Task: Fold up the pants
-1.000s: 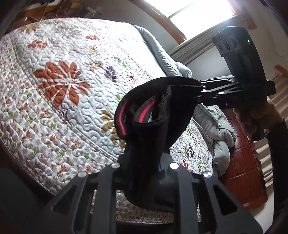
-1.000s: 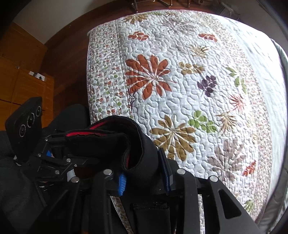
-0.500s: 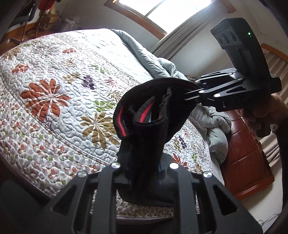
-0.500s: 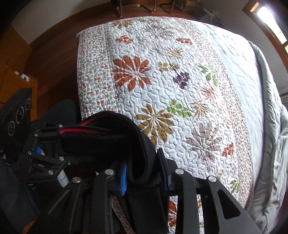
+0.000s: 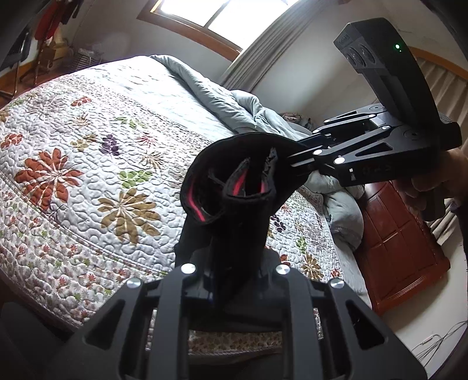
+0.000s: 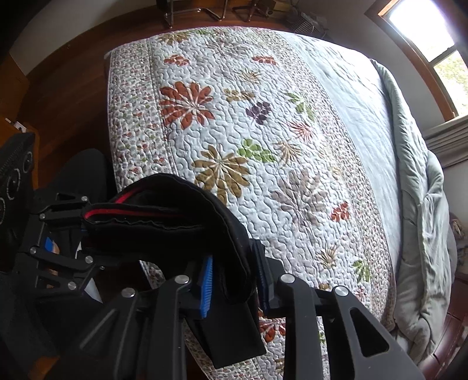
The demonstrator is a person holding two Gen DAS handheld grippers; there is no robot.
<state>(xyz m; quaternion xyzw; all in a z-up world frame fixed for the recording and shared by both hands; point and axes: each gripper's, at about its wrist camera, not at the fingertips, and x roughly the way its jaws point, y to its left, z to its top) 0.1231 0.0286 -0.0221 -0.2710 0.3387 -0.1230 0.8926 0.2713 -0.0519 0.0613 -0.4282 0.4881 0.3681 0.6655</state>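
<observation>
Both my grippers hold a bunched pair of black pants in the air above a quilted bed.

My left gripper [image 5: 234,263] is clamped on the black pants [image 5: 234,198] from below, and the cloth rises out of its jaws into a rounded loop showing red trim [image 5: 194,210] along an inner edge. My right gripper [image 5: 288,159] comes in from the right and is pinched onto the far side of that same loop, with a hand [image 5: 424,184] on its handle. From the right wrist camera, blue pads [image 6: 206,285] squeeze the dark fabric, which arches left to the other gripper. The pants hang clear of the floral quilt [image 5: 87,175], near the bed's edge. A rumpled grey duvet [image 6: 418,204] lies along the quilt's far side, beneath a bright window [image 5: 216,20].
</observation>
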